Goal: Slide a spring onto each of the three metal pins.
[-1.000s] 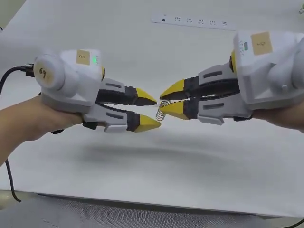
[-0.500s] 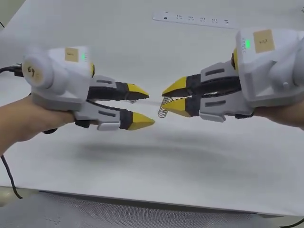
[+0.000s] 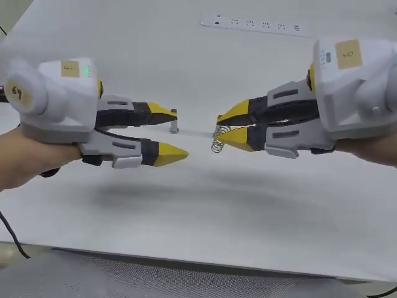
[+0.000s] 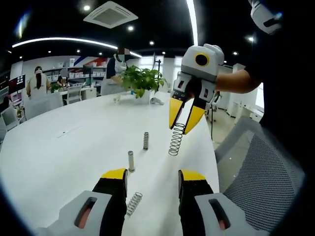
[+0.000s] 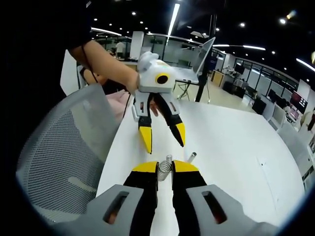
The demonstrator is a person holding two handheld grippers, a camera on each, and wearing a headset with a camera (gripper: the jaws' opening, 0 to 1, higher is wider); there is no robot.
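Observation:
My right gripper (image 3: 224, 128) is shut on a coil spring (image 3: 217, 145) that hangs down from its yellow tips just above the white table (image 3: 205, 205). In the right gripper view the spring (image 5: 164, 169) sits pinched between the jaws. My left gripper (image 3: 178, 132) is open, holds nothing, and faces the right one across a small gap. A bare metal pin (image 3: 174, 128) stands on the table between them. The left gripper view shows that bare pin (image 4: 131, 161), a second pin wearing a spring (image 4: 146, 140), and a loose spring (image 4: 134, 202) lying near my jaws.
A white power strip (image 3: 255, 26) lies at the far edge of the table. The front table edge runs close below the grippers, with a mesh chair (image 5: 64, 147) beyond it. A potted plant (image 4: 140, 78) stands at the table's far end.
My left gripper has drawn back to the left, away from the right gripper's tips, and the bare pin now shows between them. The right gripper still holds the spring.

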